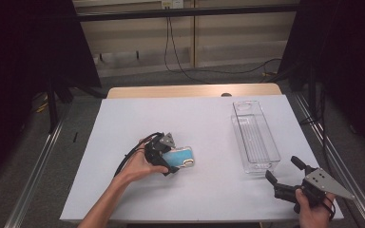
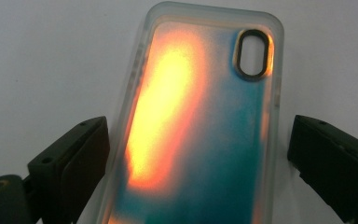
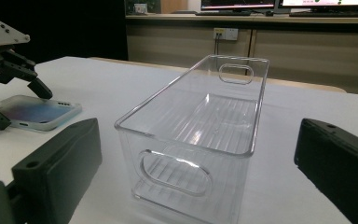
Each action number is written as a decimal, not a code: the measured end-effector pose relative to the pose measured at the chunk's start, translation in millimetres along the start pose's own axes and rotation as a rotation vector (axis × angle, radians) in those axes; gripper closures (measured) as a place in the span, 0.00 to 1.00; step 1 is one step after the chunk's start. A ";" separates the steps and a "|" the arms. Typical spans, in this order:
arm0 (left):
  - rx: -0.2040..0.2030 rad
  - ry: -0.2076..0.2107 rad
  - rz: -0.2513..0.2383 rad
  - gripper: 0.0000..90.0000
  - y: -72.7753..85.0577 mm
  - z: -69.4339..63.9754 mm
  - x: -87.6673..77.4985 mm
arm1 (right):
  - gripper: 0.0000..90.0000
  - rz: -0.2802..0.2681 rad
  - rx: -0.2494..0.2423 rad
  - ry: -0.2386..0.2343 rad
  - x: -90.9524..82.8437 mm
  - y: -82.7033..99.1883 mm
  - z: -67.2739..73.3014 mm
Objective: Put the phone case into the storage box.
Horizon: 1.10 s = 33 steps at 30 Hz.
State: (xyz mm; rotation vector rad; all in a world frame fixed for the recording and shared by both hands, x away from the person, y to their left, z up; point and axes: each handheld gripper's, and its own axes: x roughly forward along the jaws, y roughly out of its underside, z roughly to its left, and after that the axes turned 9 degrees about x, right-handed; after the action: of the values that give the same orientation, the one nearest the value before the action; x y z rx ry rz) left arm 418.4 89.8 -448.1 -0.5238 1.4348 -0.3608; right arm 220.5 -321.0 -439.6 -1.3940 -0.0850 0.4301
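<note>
High view: the left gripper (image 1: pixel 175 164) is lying low over a phone case (image 1: pixel 181 157) near the middle of the white table (image 1: pixel 123 142), with the left hand (image 1: pixel 140 164) wrapped around its body. The case is lying flat on the table, its camera cutout at the end pointing away from the hand. In the left gripper view the case (image 2: pixel 200 126) is sitting between the two black jaws, which are standing apart on either side of it; a sliver of table is showing between each pad and the case's edges, so the gripper is open and not clamping. The case is glowing orange and teal through a clear rim.

The right gripper (image 1: pixel 283 178) is resting at the table's near right corner in the right hand (image 1: pixel 313 209), jaws spread wide with nothing between them. Just beyond it a clear bin (image 1: pixel 254 135) is standing upright and empty, well apart from the case. The right gripper view is looking at the bin (image 3: pixel 196 135) end-on, with the case (image 3: pixel 37 112) and left gripper (image 3: pixel 16 100) off to the left.
</note>
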 end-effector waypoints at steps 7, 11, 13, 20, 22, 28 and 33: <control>0.005 0.012 -0.012 0.08 1.9 1.4 0.3 | 0.01 0.001 0.000 -0.001 0.2 0.0 0.4; 0.007 0.014 -0.012 0.08 2.1 1.4 0.7 | 0.01 0.003 0.001 -0.002 0.5 0.0 0.9; 0.008 0.017 -0.012 0.09 2.5 2.1 0.0 | 0.01 0.001 0.002 -0.002 0.6 -0.1 1.1; -0.003 0.011 0.000 0.16 -0.2 -0.6 -1.9 | 0.01 0.002 0.001 -0.003 0.2 -0.1 0.8; -0.007 0.007 0.005 0.17 -1.2 -1.6 -2.2 | 0.01 0.002 0.001 -0.003 0.1 -0.1 0.8; -0.014 0.003 0.009 0.18 -1.8 -2.5 -3.0 | 0.01 0.002 0.001 -0.003 0.1 -0.1 0.6; -0.020 0.000 0.016 0.18 -2.1 -2.6 -3.6 | 0.01 0.003 0.002 -0.002 0.0 0.0 0.5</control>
State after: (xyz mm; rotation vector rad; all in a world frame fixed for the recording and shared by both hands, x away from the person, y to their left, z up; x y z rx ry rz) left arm 415.6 89.6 -444.1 -0.5282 1.4433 -0.3341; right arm 220.4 -320.5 -439.5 -1.3920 -0.0849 0.4339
